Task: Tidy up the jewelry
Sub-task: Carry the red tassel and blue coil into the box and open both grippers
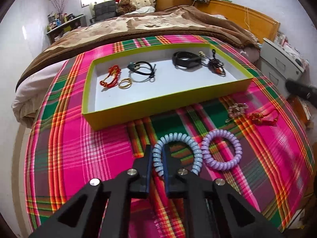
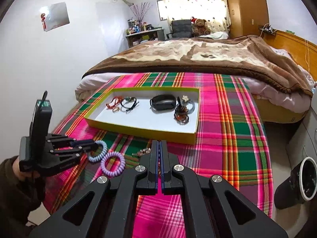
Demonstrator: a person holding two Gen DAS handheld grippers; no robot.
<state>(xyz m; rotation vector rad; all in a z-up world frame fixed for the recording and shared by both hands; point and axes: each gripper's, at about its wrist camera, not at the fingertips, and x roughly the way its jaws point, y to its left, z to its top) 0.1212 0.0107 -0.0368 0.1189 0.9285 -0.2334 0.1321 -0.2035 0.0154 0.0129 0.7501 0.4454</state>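
Your left claw [image 1: 158, 158] has its pads pinched on one side of the blue coil hair tie [image 1: 195, 154], which lies on the plaid cloth [image 1: 79, 148] just in front of the tray [image 1: 168, 101]. Your right claw [image 2: 159, 154] is closed flat with something small and reddish caught between its pads – you can't tell what.

The tray already holds a red cord bracelet [image 1: 111, 75], gold rings [image 1: 125, 83], a black cord bracelet [image 1: 141, 70], a black band [image 1: 185, 61] and a dark beaded piece [image 1: 217, 65] (roughly half the job, by the look of it). Left on the cloth – the purple coil tie [image 1: 235, 150] touching the blue one, a sparkly brooch [image 1: 236, 109] and a red tassel piece [image 1: 261, 117].
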